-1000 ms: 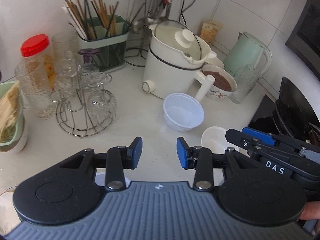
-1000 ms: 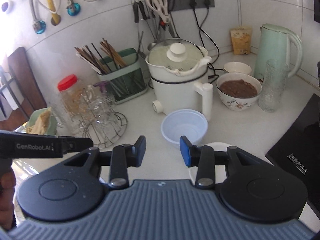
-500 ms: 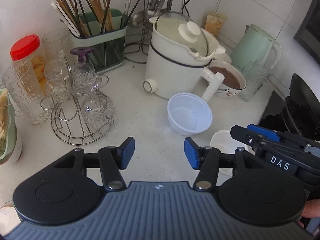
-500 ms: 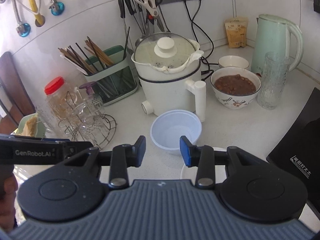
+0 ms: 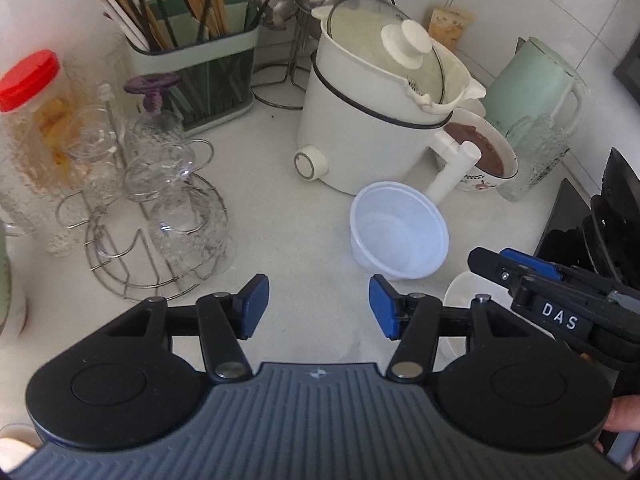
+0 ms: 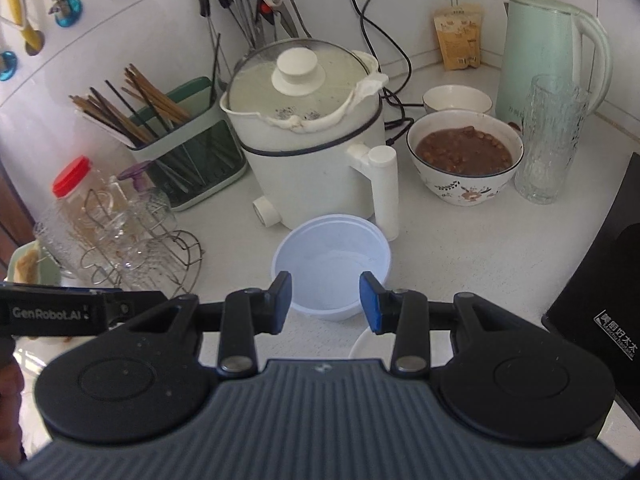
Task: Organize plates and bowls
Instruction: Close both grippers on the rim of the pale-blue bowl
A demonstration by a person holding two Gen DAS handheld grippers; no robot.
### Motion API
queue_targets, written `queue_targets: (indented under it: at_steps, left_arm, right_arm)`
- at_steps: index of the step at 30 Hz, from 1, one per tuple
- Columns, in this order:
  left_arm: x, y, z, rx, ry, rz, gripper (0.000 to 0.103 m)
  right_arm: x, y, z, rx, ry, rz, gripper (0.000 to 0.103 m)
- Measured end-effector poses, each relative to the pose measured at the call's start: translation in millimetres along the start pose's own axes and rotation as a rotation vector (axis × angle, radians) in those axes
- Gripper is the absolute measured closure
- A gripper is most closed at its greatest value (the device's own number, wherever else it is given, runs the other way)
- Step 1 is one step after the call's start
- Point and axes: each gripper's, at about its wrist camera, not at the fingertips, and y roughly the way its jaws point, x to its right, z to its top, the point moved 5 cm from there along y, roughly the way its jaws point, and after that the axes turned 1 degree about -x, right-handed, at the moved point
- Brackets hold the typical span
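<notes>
Only your right view shows the small bowl [image 6: 457, 100] behind the cooker [image 6: 308, 152]. Plastic bowl [image 6: 332, 264] just ahead of your open, empty right gripper [image 6: 325, 302]; left gripper [image 5: 316, 306] also open.

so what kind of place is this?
A home kitchen counter, most likely: a white electric cooking pot, a holder of chopsticks, a mint kettle and a bowl of food against a tiled wall.

Pale bluish-white plastic bowl [image 6: 331, 266] at centre frame, white cooker [image 6: 308, 148] with a dark band behind it. Right of that, a white bowl [image 6: 466, 158] with a dark rim and little flower print, brown stuff inside. Mint green kettle [image 6: 554, 56] upper right, red-lidded jar [image 6: 74, 184] on the left. Gripper pads [image 6: 280, 300] are blue.
</notes>
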Motion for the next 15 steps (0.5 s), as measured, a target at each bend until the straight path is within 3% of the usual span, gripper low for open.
queue_targets:
  at_steps: [12,15]
  left_arm:
    - [-1.2,63.1,22.2,-0.105,-0.041,-0.053,0.042]
    - [7.5,75.6,31.3,-0.094,0.012,-0.062,0.042]
  right_arm:
    - [22.0,51.1,10.5,-0.044,0.056,-0.083,0.063]
    - [31.7,64.7,10.9,-0.057,0.080,-0.113,0.063]
